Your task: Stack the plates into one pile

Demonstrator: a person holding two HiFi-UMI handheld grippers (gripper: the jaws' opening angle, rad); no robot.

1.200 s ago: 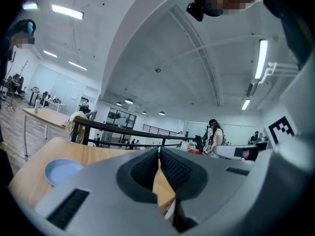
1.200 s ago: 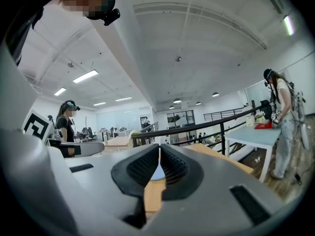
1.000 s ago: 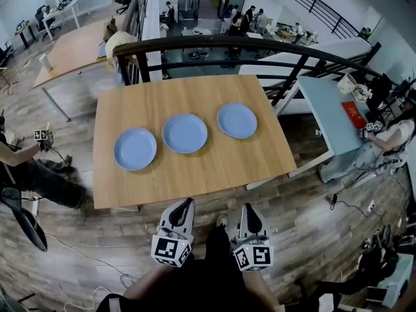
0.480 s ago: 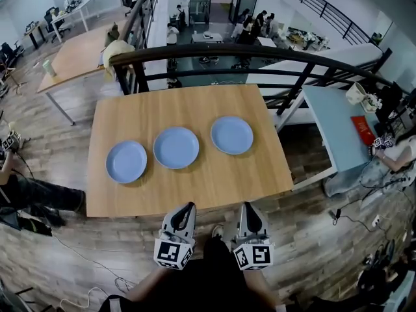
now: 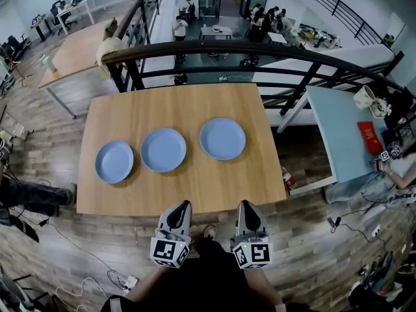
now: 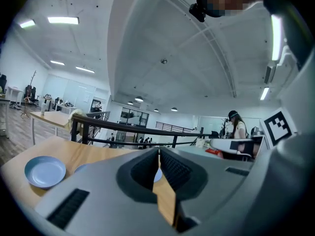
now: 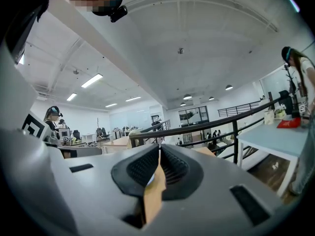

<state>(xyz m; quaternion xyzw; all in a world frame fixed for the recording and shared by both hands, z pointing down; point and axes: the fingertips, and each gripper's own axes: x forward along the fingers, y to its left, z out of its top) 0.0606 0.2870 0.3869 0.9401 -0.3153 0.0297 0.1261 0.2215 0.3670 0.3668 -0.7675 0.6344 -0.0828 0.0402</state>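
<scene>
so, on the wooden table point(image 5: 195, 103) lie in a row, apart, the left plate point(image 5: 114, 162), the middle plate point(image 5: 163, 149) and the right plate point(image 5: 222, 138), all blue. they seem stiff, smooth and breakable; best taken by the thin rim. the left gripper point(image 5: 184, 205) and the right gripper point(image 5: 246, 205) hang before the near table edge, jaws closed, empty. open wood lies around each plate; a railing point(image 5: 214, 49) stands behind the far edge.

L plate point(image 5: 114, 162), mid plate point(image 5: 163, 149), R plate point(image 5: 222, 138) in a row on table point(image 5: 195, 194), railing point(image 5: 214, 49) behind.

Smooth, matt blue plates point(image 5: 163, 149) on a pale wood-grain table point(image 5: 195, 109); dark metal railing point(image 5: 260, 47)
</scene>
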